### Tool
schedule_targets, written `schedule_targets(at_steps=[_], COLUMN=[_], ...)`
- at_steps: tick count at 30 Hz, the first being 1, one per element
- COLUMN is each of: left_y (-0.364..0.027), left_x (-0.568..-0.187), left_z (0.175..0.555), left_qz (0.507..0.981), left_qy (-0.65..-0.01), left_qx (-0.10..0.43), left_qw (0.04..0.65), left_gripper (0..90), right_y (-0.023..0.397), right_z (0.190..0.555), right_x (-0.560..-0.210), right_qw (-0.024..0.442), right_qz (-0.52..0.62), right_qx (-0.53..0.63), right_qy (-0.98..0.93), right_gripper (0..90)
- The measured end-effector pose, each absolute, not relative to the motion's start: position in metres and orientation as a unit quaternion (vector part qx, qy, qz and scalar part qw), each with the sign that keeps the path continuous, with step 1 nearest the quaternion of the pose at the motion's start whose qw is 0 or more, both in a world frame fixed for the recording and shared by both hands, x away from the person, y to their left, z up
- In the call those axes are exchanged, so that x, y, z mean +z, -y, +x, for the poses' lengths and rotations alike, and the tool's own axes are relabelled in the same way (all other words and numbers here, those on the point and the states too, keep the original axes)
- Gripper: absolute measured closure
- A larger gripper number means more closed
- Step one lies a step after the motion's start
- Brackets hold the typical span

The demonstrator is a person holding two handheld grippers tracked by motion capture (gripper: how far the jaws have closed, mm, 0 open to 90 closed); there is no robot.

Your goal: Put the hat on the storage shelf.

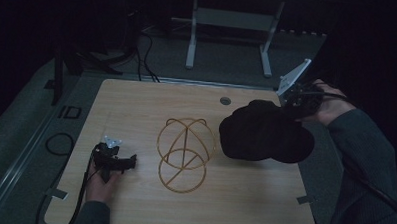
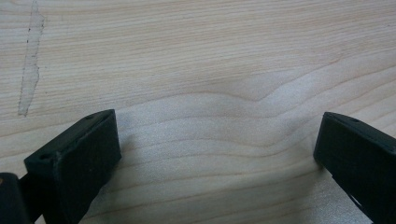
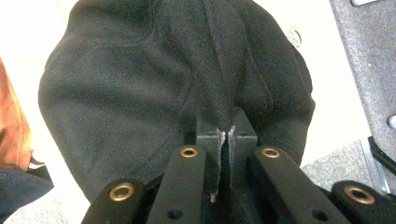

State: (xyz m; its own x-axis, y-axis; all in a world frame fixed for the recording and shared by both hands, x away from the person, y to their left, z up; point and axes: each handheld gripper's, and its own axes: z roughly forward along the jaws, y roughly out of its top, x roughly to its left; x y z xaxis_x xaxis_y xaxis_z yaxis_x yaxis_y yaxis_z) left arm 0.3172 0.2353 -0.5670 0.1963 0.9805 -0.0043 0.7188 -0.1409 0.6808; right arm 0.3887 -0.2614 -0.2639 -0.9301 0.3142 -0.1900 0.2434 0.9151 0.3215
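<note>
Right gripper view: my right claw has its jaws pressed together on a pinched fold of the black knitted cloth hat, whose soft body hangs away from the jaws toward the pale wooden table. In the high view the same right claw sits at the far right of the table, and the hat is bunched just beside it, lifted at the pinched edge while its lower part seems to rest on the wood. To its left, apart from it, stands the gold wire hat stand of crossed hoops on a ring base, bare. My left claw lies near the left edge; in the left gripper view its jaws stand wide apart over bare wood, holding nothing. As I judge it, the grasp is made; left to do are carrying the hat leftward, lowering it over the hoops and letting go.
</note>
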Motion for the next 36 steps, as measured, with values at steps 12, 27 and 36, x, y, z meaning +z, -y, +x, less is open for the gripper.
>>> schedule_targets(at_steps=[12, 27, 36], left_y=[-0.235, -0.235, -0.235], left_x=[-0.567, -0.567, -0.567], left_z=[0.317, 0.317, 0.317], left_qz=[0.719, 0.719, 0.72], left_qy=[-0.591, -0.591, -0.59], left_qx=[0.231, 0.231, 0.23], left_qw=[0.285, 0.284, 0.284], left_gripper=[0.1, 0.1, 0.1], right_y=[0.261, 0.261, 0.259], right_z=[0.385, 0.379, 0.377], right_x=[-0.251, -0.232, -0.225], right_qw=[0.126, 0.138, 0.141], right_qz=[0.139, 0.136, 0.131], right_qx=[0.145, 0.157, 0.169], right_qy=[-0.971, -0.968, -0.967], right_gripper=[86.5, 86.6, 86.6])
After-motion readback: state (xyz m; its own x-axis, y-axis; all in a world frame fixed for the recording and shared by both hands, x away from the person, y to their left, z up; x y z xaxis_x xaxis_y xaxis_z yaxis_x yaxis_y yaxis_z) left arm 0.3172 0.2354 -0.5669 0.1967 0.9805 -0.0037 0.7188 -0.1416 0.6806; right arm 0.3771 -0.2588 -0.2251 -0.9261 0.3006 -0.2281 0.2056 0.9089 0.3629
